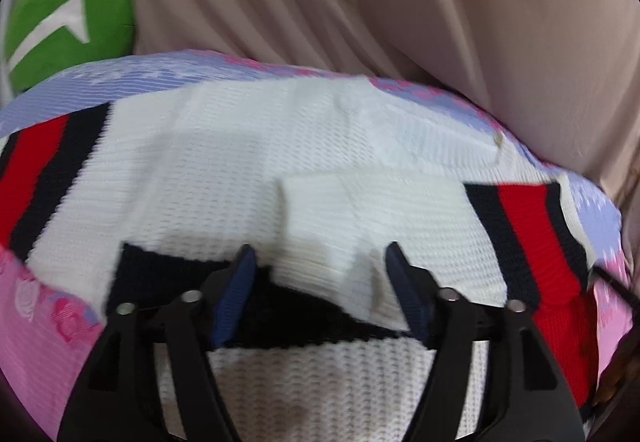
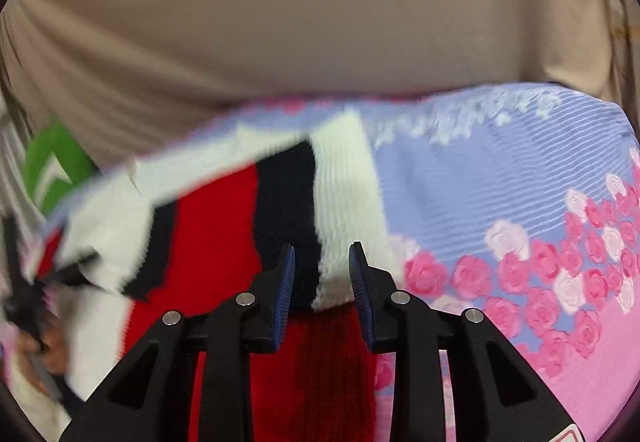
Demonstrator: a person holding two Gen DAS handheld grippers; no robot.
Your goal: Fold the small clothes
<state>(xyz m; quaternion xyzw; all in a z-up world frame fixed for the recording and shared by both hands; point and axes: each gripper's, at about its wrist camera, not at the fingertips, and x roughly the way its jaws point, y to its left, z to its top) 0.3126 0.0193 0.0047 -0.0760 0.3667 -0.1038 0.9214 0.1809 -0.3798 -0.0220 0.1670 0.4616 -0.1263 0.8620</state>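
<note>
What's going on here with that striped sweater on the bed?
A person is folding a small white sweater with red and navy stripes, using a handheld tool in each hand. It lies on a flowered bedsheet, one sleeve already folded across the body. The left tool is open, its fingers either side of the knit near a navy band. The right tool is also open, around the striped cuff without pinching it. A green pillow sits behind.

Sweater (image 2: 224, 226) blurred, cut off left
</note>
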